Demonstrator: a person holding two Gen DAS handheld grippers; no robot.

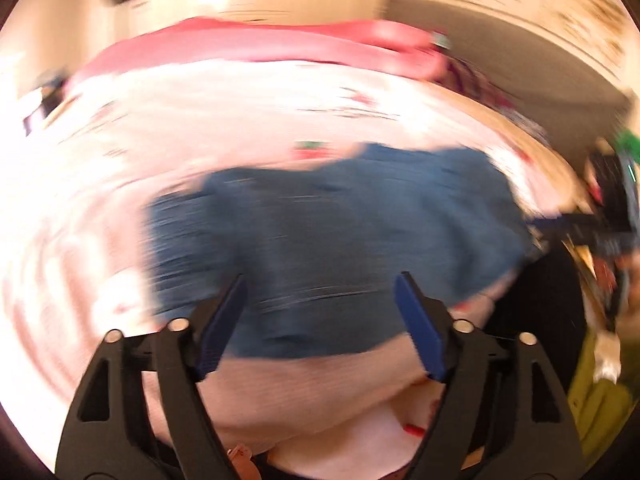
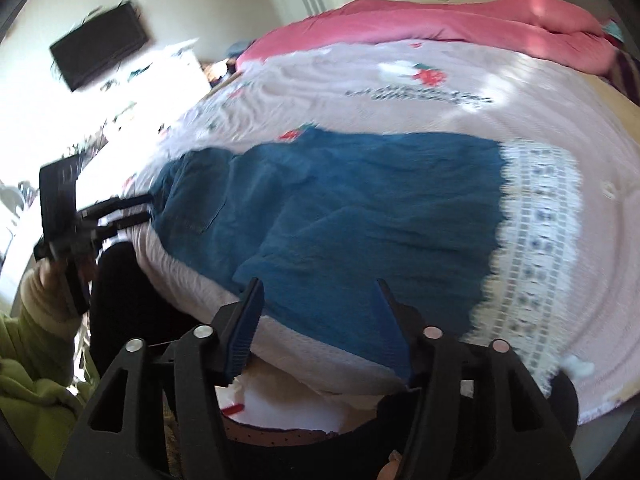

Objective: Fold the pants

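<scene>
Blue pants [image 2: 340, 208] lie in a broad, creased heap on the bed's pale bedspread [image 2: 400, 80], near its front edge. In the blurred left wrist view the pants [image 1: 328, 232] fill the middle. My left gripper [image 1: 320, 280] hovers over their near edge, open, with nothing pinched between its blue pads. My right gripper [image 2: 319, 284] is also open above the pants' near edge, its pads clear of the cloth. The right wrist view shows the left gripper [image 2: 149, 209] at the pants' left end, held by a hand in a green sleeve [image 2: 36, 360].
A pink duvet [image 2: 460, 20] is bunched along the far side of the bed. A white patterned lace cloth [image 2: 536, 232] lies just right of the pants. A dark screen [image 2: 100, 46] hangs on the left wall. The bed's front edge drops off below the grippers.
</scene>
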